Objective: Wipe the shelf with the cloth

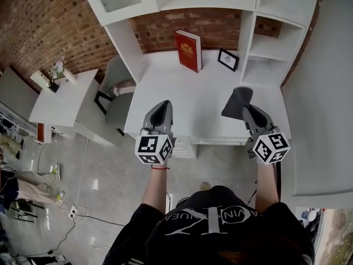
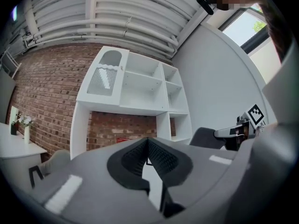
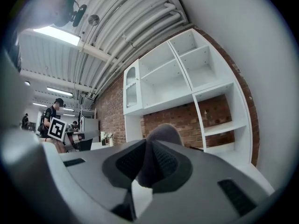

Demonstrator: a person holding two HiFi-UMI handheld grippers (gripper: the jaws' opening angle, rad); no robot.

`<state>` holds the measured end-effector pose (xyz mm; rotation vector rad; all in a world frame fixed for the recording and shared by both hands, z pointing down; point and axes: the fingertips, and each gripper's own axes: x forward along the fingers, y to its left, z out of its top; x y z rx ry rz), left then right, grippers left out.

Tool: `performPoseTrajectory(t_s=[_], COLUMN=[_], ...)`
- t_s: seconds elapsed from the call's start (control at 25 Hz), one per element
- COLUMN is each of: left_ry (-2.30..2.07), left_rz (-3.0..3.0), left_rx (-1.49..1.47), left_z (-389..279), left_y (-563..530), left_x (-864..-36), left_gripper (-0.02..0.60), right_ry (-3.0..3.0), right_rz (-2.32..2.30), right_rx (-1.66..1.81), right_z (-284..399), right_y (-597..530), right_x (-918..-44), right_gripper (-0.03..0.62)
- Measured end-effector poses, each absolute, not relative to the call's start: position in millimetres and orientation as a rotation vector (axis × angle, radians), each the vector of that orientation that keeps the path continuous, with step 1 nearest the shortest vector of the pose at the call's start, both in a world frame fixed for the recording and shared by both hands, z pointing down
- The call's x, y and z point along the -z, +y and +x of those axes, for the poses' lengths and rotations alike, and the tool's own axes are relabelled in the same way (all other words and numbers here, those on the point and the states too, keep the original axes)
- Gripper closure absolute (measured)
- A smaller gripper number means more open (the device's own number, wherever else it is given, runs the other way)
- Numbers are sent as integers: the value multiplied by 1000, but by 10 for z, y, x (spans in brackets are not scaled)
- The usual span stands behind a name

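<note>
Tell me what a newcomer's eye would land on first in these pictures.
The two grippers over the white desk stand out first: the right gripper is clamped on a grey cloth, while the left gripper is shut and empty. Behind them a red book stands upright on the desk, with a small picture frame to its right. Both sit under the white shelf, which backs onto a brick wall.

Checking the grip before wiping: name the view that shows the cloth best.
Head view: the grey cloth sticks out ahead of the right gripper, shut on it. The right gripper view shows only a bulge of cloth between the jaws; the left gripper view, a small part.
</note>
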<state>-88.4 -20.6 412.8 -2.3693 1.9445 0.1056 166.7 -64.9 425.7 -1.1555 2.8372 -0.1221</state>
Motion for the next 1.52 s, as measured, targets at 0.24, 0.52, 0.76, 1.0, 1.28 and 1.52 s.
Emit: performPoseTrajectory(t_s=[0.24,0.52,0.76,1.0,1.28,1.52], left_ry=[1987,1979,1882,1779,1676,1600], left_rz=[-2352,-2352,-2387,-2452,-2510,-2554], left_rx=[-136,-133,-99,-77,-79,-86], left_z=[-1139,-1334,-1354,-1366,-1285,-1303], left_y=[-663,-1124,-1642,-2206,-2662,-2834], left_x=[-4062,-3880,-3667,-3333,-2972,-2703], left_gripper=[571,571,571,571,571,571], right_ry=[2855,2852,2835,2824,2839,2848], right_rz=[-1118,-1062,-1038,-1008,-955,-888], right_rx=[92,52,-37,-137,-282,-421], right_z=[1379,1059,783,500,208,-115], right_y=[-1110,-1489,-1824,-2187,-2500,-2716], right_x=[-4148,-3877,-3538,-2981,-2337,-1794], right_gripper=[549,549,549,549,549,549])
